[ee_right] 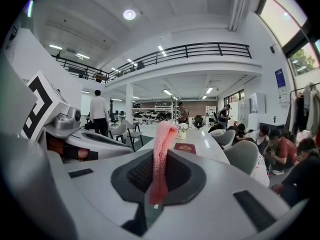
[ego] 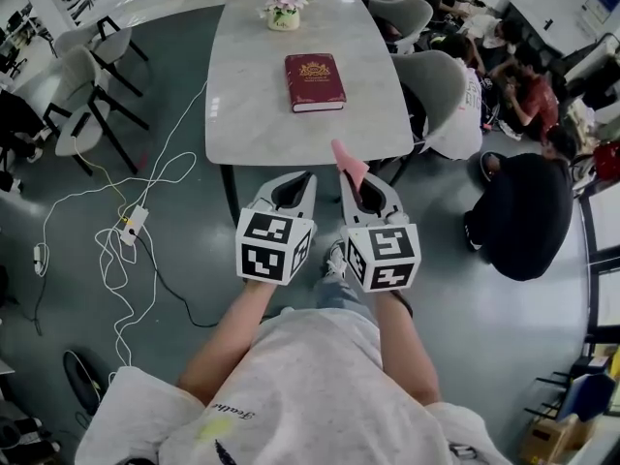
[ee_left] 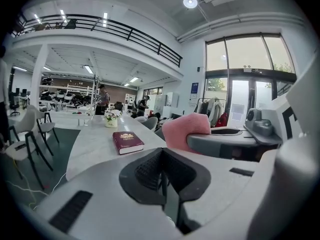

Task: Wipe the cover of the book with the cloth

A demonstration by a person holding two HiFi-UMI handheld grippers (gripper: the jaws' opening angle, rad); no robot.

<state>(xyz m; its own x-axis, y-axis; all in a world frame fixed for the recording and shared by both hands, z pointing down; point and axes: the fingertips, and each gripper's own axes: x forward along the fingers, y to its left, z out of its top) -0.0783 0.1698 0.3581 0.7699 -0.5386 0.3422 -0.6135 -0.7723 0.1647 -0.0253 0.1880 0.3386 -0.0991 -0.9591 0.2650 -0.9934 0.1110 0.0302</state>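
1. Head view: a dark red hardback book (ego: 314, 81) with a gold emblem on its cover is seen lying flat and shut near the middle of a pale, marble-look table (ego: 242, 114), beyond which a small pot of flowers (ego: 284, 10) is set. Both tools are held short of the table's near edge, well apart from the book. A pink knitted cloth (ego: 347, 160) is carried upright in the right gripper (ego: 363, 187); the left gripper (ego: 295, 187) is held just beside it. No wiping is judged to have begun: the cover has not yet been touched, and the approach and every stroke remain.

2. Left gripper view: the left gripper (ee_left: 162, 156) is shown clenched, its dark ribbed pads pressed together with nothing between them. The book (ee_left: 127, 142) is seen ahead on the smooth tabletop, its pale page block visible under the stiff cover. The cloth (ee_left: 184, 130) appears soft and thick.

3. Right gripper view: the right gripper (ee_right: 159, 169) is shown clamped on the cloth (ee_right: 161, 149), a limp, open-weave strip pinched between the textured pads and standing above them. The book (ee_right: 185, 148) is glimpsed far ahead.
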